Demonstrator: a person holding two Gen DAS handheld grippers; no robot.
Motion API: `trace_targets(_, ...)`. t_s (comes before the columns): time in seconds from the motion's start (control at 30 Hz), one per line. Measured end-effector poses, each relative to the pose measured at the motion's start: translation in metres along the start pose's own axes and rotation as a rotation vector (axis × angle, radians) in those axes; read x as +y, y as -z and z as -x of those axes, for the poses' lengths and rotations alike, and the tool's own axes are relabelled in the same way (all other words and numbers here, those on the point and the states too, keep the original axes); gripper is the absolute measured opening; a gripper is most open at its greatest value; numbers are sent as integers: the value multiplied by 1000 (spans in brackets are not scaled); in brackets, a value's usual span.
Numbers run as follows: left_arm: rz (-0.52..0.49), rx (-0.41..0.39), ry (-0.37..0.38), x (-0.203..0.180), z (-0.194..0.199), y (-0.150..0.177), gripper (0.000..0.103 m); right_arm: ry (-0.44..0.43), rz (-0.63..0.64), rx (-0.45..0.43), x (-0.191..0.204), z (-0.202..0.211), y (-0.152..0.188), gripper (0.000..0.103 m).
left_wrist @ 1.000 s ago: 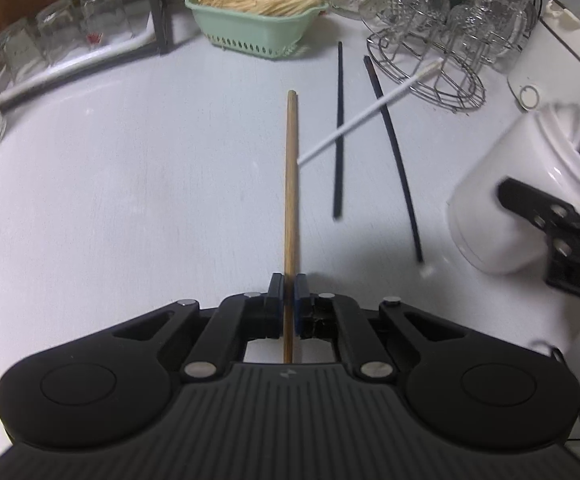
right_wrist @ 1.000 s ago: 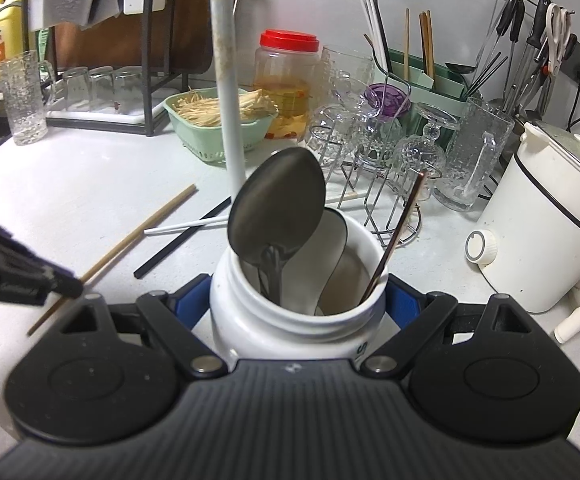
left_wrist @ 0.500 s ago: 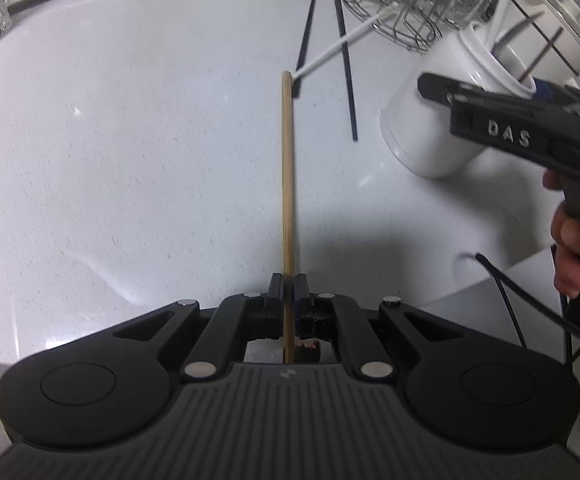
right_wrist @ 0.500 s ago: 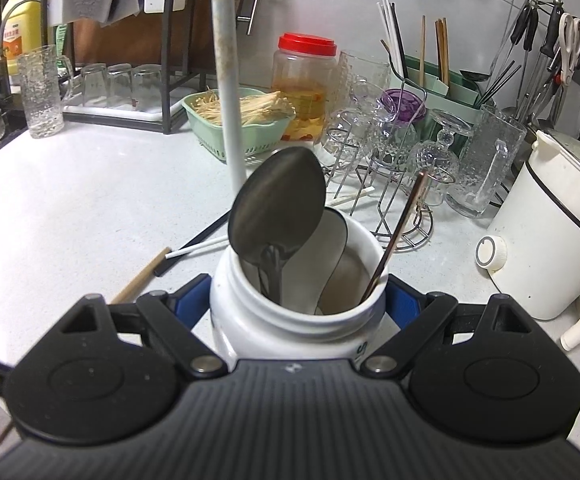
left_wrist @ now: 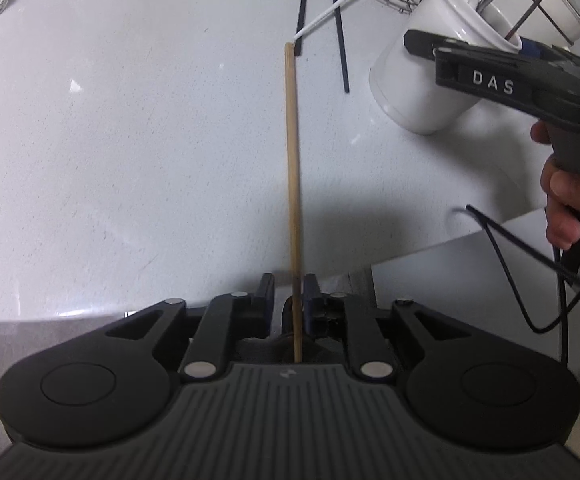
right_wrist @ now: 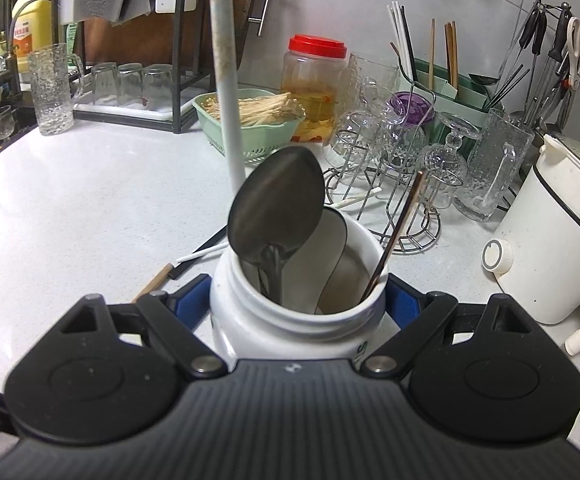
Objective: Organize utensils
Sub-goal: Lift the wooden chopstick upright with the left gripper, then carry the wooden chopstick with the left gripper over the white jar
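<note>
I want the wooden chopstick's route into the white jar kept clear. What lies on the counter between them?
In the left wrist view, one black chopstick lies between the wooden chopstick and the white jar; otherwise bare counter.

White capital letters "DAS" are printed on the side of the black right gripper (left_wrist: 490, 68), upper right of the left wrist view. A single letter "S" shows on the white jar (right_wrist: 290, 328), lower centre of the right wrist view. The label on the yellow bottle (right_wrist: 30, 32), upper left, is illegible.

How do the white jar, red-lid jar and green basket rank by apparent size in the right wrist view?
1. white jar, largest, though nearest the camera
2. green basket
3. red-lid jar: close to the basket, and partly hidden, so unsure
</note>
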State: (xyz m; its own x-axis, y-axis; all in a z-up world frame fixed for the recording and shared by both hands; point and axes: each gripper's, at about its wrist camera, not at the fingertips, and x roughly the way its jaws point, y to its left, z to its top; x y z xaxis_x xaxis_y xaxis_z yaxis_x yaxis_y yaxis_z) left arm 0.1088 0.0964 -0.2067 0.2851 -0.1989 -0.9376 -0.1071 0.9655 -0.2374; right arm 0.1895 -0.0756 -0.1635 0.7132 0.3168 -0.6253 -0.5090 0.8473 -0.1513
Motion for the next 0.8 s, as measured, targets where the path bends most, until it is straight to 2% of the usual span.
trace_targets(0.17,32,60,41,5,-9,8,23,2,-5,-4,2,2,2,92)
trace_targets(0.3,49,65,50,8,-18,6,23,3,-7,-6,2,2,2,92)
trace_targets(0.37,53,60,48,8,-21,6,18,3,-6,-8,2,2,2,92)
trace_targets(0.4,49,55,44,7,-20,7,8,3,-6,-9,1,2,2,92)
trace_targets(0.43,42,46,36,7,-18,8,5,3,-5,-9,1,2,3,92)
trace_targets(0.57,7,-22,26,2,5,3,5,7,-7,-9,2,2,2,92)
trace_targets(0.8,-75,-137,29,-7,68,-23,5,18,-8,-18,4,4,4,92)
